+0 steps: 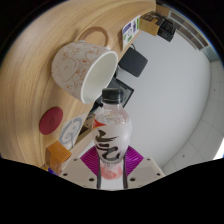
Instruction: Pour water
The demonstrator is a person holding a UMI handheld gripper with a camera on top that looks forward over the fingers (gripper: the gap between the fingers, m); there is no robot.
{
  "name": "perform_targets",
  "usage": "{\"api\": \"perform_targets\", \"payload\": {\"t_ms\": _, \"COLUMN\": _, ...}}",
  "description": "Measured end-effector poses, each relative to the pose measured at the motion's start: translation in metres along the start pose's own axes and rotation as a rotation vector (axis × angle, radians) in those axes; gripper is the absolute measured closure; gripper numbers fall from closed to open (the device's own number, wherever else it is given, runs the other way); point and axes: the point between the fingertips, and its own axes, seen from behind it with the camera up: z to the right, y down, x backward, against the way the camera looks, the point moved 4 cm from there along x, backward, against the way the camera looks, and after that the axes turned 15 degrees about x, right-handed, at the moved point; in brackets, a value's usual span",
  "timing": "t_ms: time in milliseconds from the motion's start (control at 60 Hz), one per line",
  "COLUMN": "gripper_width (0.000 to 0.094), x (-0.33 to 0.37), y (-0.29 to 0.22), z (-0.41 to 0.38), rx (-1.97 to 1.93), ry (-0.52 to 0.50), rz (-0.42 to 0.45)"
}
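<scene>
A clear plastic bottle (112,130) with a white cap and a white label with black and red script stands between my fingers, tilted a little. My gripper (111,165) is shut on the bottle, the magenta pads (88,160) pressing on its lower body at both sides. Beyond the bottle lies a speckled cream mug (82,68) with a handle, on its side, its open mouth turned toward the bottle. The mug rests on a round wooden table (35,90).
A black flat object (131,63) lies near the table's rim behind the mug. A round magenta coaster (52,121) and a pale round item (70,129) lie beside the bottle. Grey floor (175,100) spreads past the table, with furniture (155,25) further off.
</scene>
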Motion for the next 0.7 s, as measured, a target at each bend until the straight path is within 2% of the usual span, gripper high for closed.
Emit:
{"api": "perform_targets", "payload": {"t_ms": 267, "gripper_width": 0.0647, "x": 0.000, "y": -0.001, "z": -0.001, "rx": -0.186, "ry": -0.036, "rz": 0.061}}
{"api": "perform_targets", "payload": {"t_ms": 483, "gripper_width": 0.0645, "x": 0.016, "y": 0.029, "z": 0.022, "rx": -0.877, "ry": -0.092, "rz": 0.187}}
{"api": "perform_targets", "payload": {"t_ms": 700, "gripper_width": 0.0646, "x": 0.025, "y": 0.033, "z": 0.010, "rx": -1.560, "ry": -0.258, "rz": 0.336}}
